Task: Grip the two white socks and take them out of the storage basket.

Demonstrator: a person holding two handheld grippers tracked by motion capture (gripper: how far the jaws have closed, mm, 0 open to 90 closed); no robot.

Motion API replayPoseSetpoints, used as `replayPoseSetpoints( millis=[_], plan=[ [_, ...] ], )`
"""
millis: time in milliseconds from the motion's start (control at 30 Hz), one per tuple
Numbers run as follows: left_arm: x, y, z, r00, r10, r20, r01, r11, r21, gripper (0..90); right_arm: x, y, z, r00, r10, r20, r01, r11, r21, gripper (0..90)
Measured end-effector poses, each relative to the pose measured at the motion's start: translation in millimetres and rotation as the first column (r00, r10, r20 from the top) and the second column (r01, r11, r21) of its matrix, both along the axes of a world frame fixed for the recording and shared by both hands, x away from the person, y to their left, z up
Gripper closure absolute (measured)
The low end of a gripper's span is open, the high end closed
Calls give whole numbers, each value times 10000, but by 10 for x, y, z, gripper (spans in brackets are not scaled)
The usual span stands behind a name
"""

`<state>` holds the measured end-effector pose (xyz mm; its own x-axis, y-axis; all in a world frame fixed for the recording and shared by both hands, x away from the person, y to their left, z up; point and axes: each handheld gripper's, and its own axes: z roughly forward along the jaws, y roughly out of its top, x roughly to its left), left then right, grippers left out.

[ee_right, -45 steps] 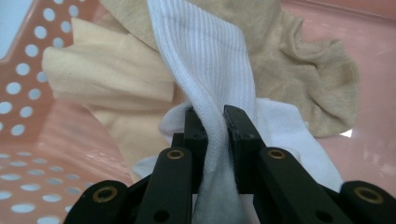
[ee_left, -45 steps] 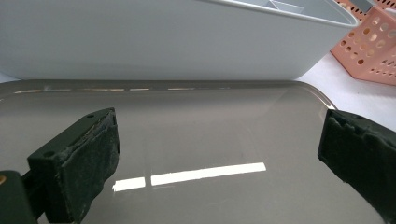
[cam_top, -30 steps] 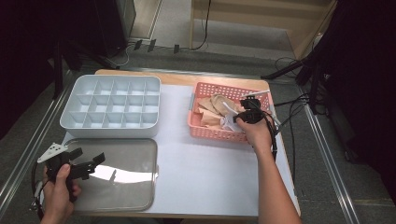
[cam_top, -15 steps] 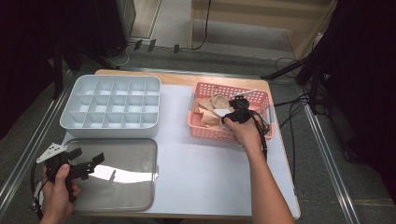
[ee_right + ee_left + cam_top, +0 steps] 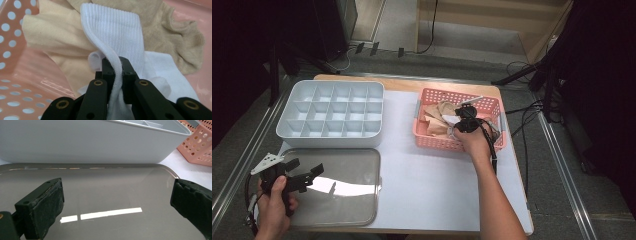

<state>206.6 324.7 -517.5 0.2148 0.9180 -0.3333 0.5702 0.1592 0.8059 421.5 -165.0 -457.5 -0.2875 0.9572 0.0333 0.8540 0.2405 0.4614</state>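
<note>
While the right gripper [image 5: 115, 75] pinches a white sock [image 5: 120, 37] inside the pink basket [image 5: 424, 131], apparently to lift it out, the left gripper [image 5: 304, 175] hovers with jaws apart over the clear lid [image 5: 347, 200] beside the divided tray [image 5: 332, 107].

I can't read any text, label, brand, number or sign from here: nothing legible on the pink basket [image 5: 492, 102], the grey compartment tray [image 5: 287, 131] or the clear lid [image 5: 357, 200] on the worktop [image 5: 412, 175].

Grey divided tray [image 5: 332, 112], clear lid [image 5: 347, 185]
</note>
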Motion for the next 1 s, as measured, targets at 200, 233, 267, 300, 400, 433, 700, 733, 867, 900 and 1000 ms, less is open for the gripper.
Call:
replayPoseSetpoints(
  millis=[200,233,267,300,400,433,700,733,867,900,1000],
  plan=[
    [-3,2,2,10000,16,-3,-16,10000,2,0,-21,-39,27,9990,-183,418,176,9997,185,879],
    [-3,4,1,10000,7,-10,-7,10000,11,0,-28,-51,42,9980,-284,558,272,9994,224,880],
    [-3,5,2,10000,3,-12,-3,10000,7,0,-32,-69,56,9968,-312,734,292,9992,273,880],
    [-3,5,2,10000,3,-11,-3,10000,9,0,-37,-88,74,9949,-390,926,360,9988,340,881],
    [-4,3,4,10000,11,11,-11,10000,20,0,-61,-144,145,9879,-741,1363,640,9950,768,881],
    [-4,4,4,10000,19,26,-19,10000,30,0,-68,-164,168,9843,-767,1589,622,9936,938,881],
    [-13,7,13,9999,25,108,-26,10000,83,0,-180,-265,358,9308,-1134,3474,535,9827,1774,881],
    [-14,6,13,9999,35,110,-35,10000,79,0,-202,-278,390,9211,-1105,3734,405,9809,1904,881],
    [-15,5,14,9999,17,124,-18,9999,101,0,-264,-311,476,8913,-1068,4407,156,9785,2055,880],
    [-15,1,15,9999,35,141,-37,9999,117,0,-279,-318,497,8850,-1118,4519,153,9772,2118,881],
    [-16,-6,15,9999,22,166,-25,9999,155,0,-321,-348,553,8680,-1162,4828,20,9730,2307,881]
  ],
)
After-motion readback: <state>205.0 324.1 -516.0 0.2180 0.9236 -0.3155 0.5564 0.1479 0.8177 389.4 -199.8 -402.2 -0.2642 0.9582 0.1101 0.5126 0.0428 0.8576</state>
